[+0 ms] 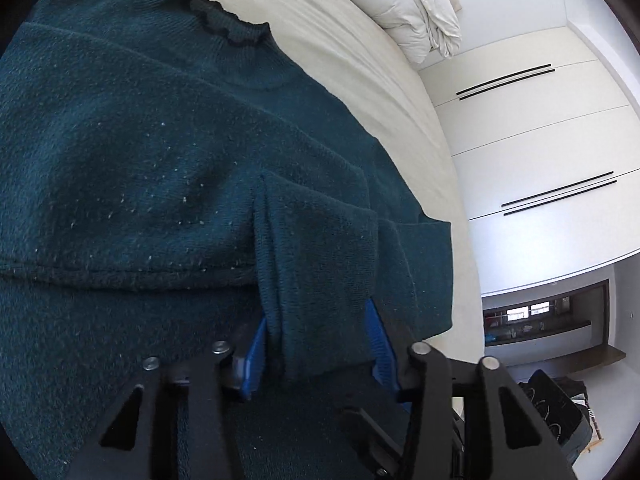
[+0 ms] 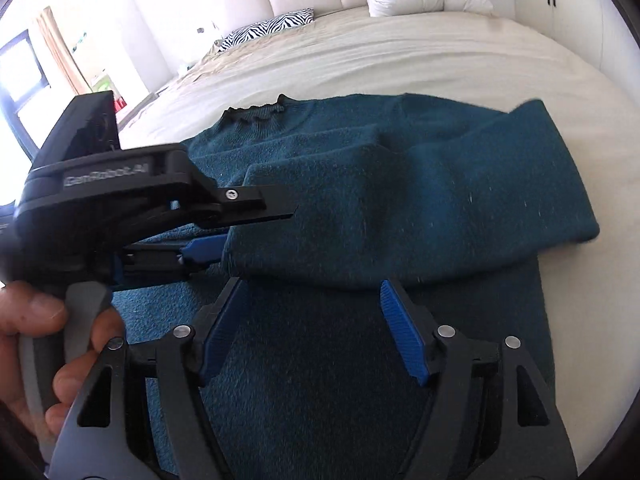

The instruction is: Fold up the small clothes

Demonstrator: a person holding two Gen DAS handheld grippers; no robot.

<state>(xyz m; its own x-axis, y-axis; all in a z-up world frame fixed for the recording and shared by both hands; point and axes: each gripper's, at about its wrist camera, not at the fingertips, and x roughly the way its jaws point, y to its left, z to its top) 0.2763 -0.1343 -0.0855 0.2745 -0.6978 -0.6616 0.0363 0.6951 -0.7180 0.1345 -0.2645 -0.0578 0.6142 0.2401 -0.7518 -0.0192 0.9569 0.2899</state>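
Teal sweater (image 2: 360, 208) is lying flat on the bed (image 2: 400, 60), sleeve-folding under way. Left gripper (image 1: 316, 344) is clamping a sleeve fold; right gripper (image 2: 316, 332) is hovering, jaws apart, empty. Next move likely needs the sleeve laid straight across the body.

Both wrist views tilted down, close over the sweater (image 1: 160, 140) on the bed (image 2: 400, 52). Shared: sweater, pillows (image 1: 400, 12).
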